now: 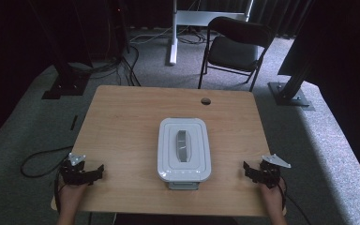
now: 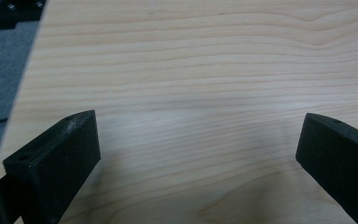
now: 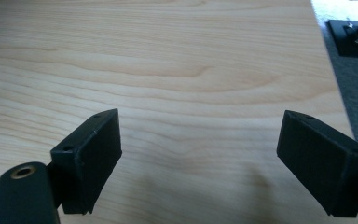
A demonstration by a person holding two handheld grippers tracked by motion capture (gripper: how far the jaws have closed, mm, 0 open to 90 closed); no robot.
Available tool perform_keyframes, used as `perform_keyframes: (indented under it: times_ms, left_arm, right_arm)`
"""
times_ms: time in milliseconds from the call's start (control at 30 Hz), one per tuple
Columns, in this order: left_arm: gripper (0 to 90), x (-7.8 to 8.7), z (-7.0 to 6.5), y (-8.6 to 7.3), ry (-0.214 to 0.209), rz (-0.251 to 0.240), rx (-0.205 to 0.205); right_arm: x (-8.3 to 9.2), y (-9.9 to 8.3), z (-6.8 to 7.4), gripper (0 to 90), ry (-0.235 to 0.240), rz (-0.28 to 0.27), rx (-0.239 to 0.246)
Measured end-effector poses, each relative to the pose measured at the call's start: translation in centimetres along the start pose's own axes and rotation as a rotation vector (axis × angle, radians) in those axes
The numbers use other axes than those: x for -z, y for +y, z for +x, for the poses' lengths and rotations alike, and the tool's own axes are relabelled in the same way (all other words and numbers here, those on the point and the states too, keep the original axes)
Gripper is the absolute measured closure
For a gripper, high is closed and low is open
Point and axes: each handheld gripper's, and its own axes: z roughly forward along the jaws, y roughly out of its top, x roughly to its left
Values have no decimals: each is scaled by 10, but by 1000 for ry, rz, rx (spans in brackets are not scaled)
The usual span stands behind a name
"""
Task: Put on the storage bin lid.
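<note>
Hands rest at the near edge of the wooden table (image 1: 122,112), each holding a gripper. The left gripper (image 1: 82,172) sits at the near left corner with its 2 jaws spread wide over bare wood, nothing between them; the left gripper view shows the same gap above plain grain. The right gripper (image 1: 261,172) sits at the near right corner, likewise released, its jaws apart and empty.

Between them, a little farther in and well apart from both, lies the white lidded box (image 1: 183,148), flat on the table's middle, its lid seated and a grey handle (image 1: 183,146) running along the top. Neither gripper touches it.

Judging from this, the work has not begun: the lid is on, the box untouched, and every step of reaching, gripping and opening is left.

Beyond the table stands a dark folding chair (image 1: 236,44) on grey carpet.
</note>
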Motion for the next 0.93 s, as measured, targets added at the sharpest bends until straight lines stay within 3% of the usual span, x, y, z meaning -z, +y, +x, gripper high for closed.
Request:
perform_keyframes:
  times_ms: [133, 300, 400, 500, 933]
  left_arm:
    - [1, 0, 2, -3, 43, 6, 23]
    - [1, -1, 6, -2, 71, 19, 41]
    - [2, -2, 7, -3, 72, 43, 35]
    - [2, -2, 8, -2, 67, 47, 38]
    - [1, -4, 11, -1, 40, 48, 21]
  right_arm:
    - [-2, -3, -3, 131, -53, 14, -17]
    - [-5, -2, -7, 131, -69, 50, -62]
    - [-9, -1, -7, 134, -87, 91, -71]
    - [-10, -1, -4, 130, -105, 102, -42]
    - [-10, -1, -4, 125, -100, 106, -42]
